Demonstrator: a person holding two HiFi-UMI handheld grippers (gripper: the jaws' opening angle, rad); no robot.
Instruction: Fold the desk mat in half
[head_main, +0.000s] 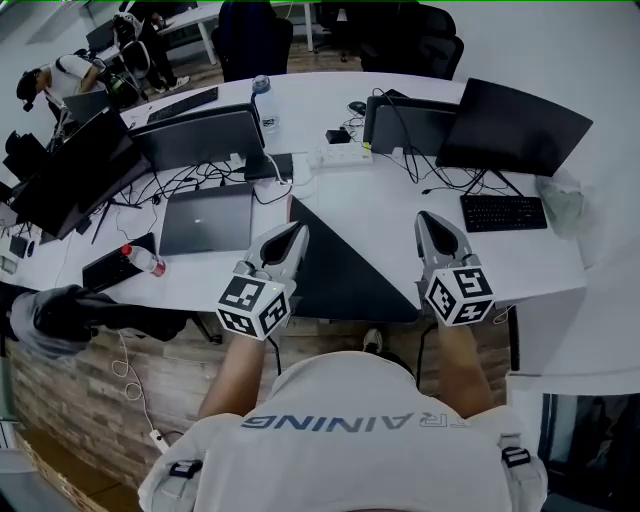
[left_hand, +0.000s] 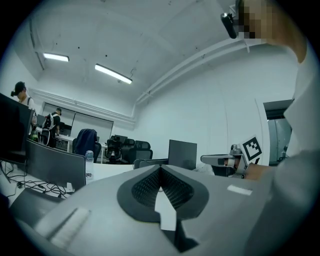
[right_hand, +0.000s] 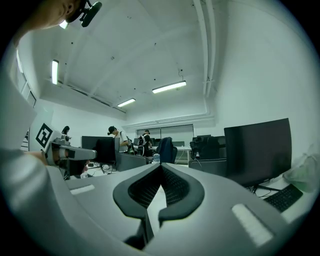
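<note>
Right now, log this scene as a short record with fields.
desk mat: dark, shows as a triangle flat on the white desk
left gripper: shut, empty, over the mat's left edge
right gripper: shut, empty, by the mat's right side
aim: both grippers point across the room, not down at the mat
left of mat: grey laptop
right of mat: black keyboard

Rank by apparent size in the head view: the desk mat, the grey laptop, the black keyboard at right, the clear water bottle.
1. desk mat
2. grey laptop
3. black keyboard, slightly smaller
4. clear water bottle; it stands farther back, so its true size is unsure
</note>
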